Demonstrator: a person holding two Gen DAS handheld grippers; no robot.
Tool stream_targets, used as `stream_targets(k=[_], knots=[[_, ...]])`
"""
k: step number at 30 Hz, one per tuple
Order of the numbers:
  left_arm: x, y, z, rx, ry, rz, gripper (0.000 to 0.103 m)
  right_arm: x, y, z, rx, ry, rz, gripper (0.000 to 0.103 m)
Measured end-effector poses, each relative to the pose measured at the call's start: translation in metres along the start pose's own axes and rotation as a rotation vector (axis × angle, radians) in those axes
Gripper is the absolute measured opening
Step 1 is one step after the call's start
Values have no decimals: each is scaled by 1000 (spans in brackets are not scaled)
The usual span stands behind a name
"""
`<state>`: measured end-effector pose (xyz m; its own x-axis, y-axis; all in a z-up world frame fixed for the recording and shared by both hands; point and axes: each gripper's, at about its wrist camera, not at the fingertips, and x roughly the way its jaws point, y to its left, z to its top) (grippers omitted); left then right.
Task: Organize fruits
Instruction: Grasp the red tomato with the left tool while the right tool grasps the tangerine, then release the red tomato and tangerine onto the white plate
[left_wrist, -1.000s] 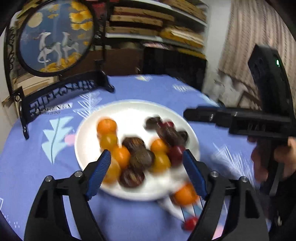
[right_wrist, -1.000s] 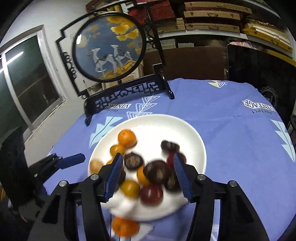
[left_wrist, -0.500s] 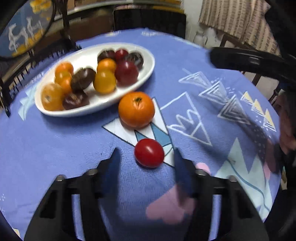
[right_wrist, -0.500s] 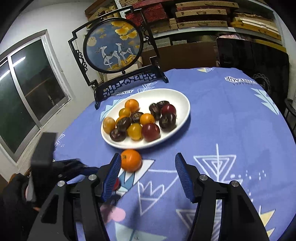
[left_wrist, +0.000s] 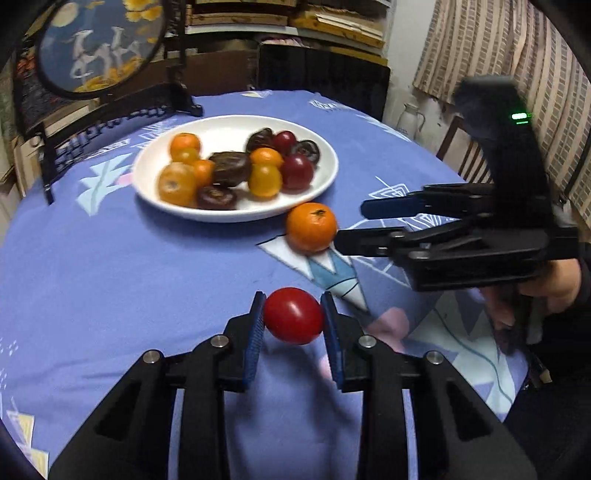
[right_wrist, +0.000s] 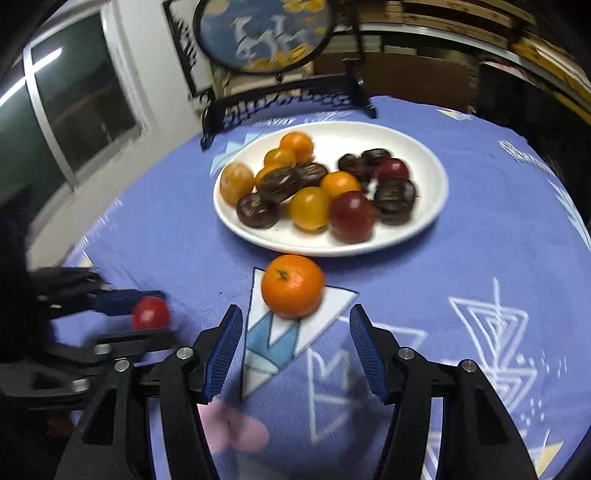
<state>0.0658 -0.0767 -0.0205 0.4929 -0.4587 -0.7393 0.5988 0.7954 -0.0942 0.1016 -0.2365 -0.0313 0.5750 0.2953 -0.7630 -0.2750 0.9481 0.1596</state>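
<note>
My left gripper (left_wrist: 293, 317) is shut on a red tomato (left_wrist: 293, 315), held just above the blue tablecloth; the tomato also shows at the left of the right wrist view (right_wrist: 149, 313). An orange mandarin (left_wrist: 311, 227) lies on the cloth just in front of the white plate (left_wrist: 325, 177). My right gripper (right_wrist: 295, 332) is open, its fingers on either side of the mandarin (right_wrist: 291, 285) and a little short of it. The plate (right_wrist: 424, 155) holds several orange, yellow, dark red and dark brown tomatoes.
A round painted screen on a black stand (right_wrist: 266, 33) stands behind the plate. Shelves and dark furniture (left_wrist: 321, 77) lie beyond the table's far edge. A window (right_wrist: 74, 96) is at the left. A chair (left_wrist: 461, 155) stands at the right edge.
My left gripper has closed on the red tomato and lifted it slightly. My right gripper has moved forward and down towards the mandarin, staying open.
</note>
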Motion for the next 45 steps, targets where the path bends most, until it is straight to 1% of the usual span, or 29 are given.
stream_targets(k=[4, 6, 8, 9, 10, 11, 14, 20, 22, 23, 26, 28, 31, 34, 37, 38, 39, 40, 41, 42, 44, 45], knots=[[-14, 10, -8, -28, -20, 9, 29, 19, 8, 12, -16, 27, -28, 61], [-18, 13, -12, -40, -25, 9, 29, 29, 9, 15, -10, 52, -26, 61], [-17, 15, -14, -49, -24, 6, 29, 33, 9, 17, -2, 48, -29, 61], [-16, 16, -15, -54, -24, 4, 29, 34, 10, 17, -10, 45, -30, 51], [-16, 16, -15, -56, -24, 2, 29, 36, 11, 17, -21, 47, -38, 44], [-15, 16, -15, -57, -24, -1, 29, 36, 11, 15, -33, 47, -48, 44], [-17, 13, -16, -54, -31, -8, 29, 27, 7, 9, -12, 38, -43, 44], [-21, 13, -8, -53, -58, -16, 29, -21, -3, -8, 31, -51, 23, 43], [-18, 14, 5, -49, -62, -12, 29, -34, -13, -5, 70, -82, 52, 43], [-16, 14, 14, -42, -67, -13, 29, -41, -21, 1, 99, -105, 71, 44], [-10, 13, 53, -8, -116, 10, 29, -51, -37, 26, 147, -143, 94, 44], [-2, 19, 80, -14, -146, 15, 29, -52, -43, 45, 157, -171, 107, 44], [22, 33, 113, -45, -172, 38, 30, -36, -53, 82, 200, -186, 126, 44], [54, 49, 134, -72, -147, 75, 30, -8, -62, 115, 225, -183, 116, 44], [71, 59, 141, -87, -121, 96, 30, 15, -66, 133, 237, -173, 125, 46], [74, 62, 142, -92, -119, 100, 36, 21, -67, 137, 242, -176, 122, 47], [75, 63, 143, -97, -116, 107, 54, 22, -67, 137, 244, -186, 121, 54], [73, 66, 142, -114, -122, 124, 65, 21, -68, 138, 248, -197, 120, 59], [70, 68, 140, -130, -136, 136, 80, 17, -69, 135, 254, -212, 117, 60], [62, 69, 137, -143, -162, 142, 87, 12, -69, 131, 256, -221, 119, 60], [52, 67, 131, -144, -162, 152, 88, 3, -68, 121, 255, -227, 112, 61], [49, 65, 127, -144, -157, 150, 91, -3, -66, 114, 253, -229, 109, 64]])
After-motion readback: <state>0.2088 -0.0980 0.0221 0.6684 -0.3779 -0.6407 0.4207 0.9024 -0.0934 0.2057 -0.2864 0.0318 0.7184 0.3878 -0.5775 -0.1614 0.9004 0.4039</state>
